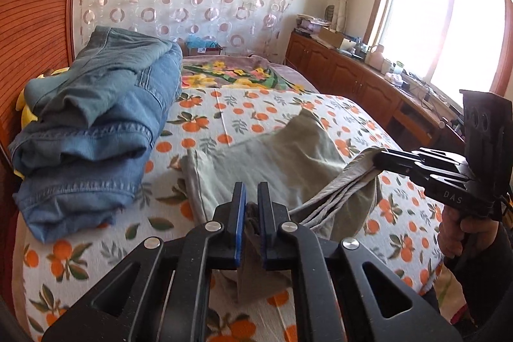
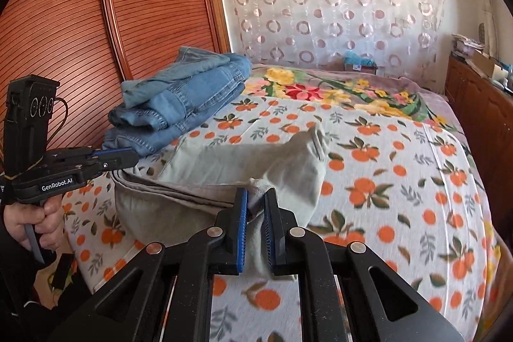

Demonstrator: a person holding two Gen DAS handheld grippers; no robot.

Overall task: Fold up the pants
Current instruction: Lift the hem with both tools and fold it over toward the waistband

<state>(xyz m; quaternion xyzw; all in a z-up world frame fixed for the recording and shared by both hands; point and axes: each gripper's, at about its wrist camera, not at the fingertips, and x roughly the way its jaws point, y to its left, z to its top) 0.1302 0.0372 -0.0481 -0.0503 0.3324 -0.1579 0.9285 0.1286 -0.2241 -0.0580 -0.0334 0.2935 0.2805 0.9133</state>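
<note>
Grey-green pants (image 1: 266,162), soft and limp, sag between left tool (image 1: 251,207) and right tool (image 2: 256,213), each pinching a hem corner; best gripped at edges.

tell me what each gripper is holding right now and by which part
Both hold the grey-green pants. The left gripper and the right gripper each have their jaws shut on the near edge, one at each end, lifting it off the bed.

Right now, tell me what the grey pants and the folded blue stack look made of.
Grey pants: soft matte cloth, probably cotton; it drapes limply from both claws. Folded blue stack: denim, faded wash, with thick double-stitched seams and hems showing.
</note>
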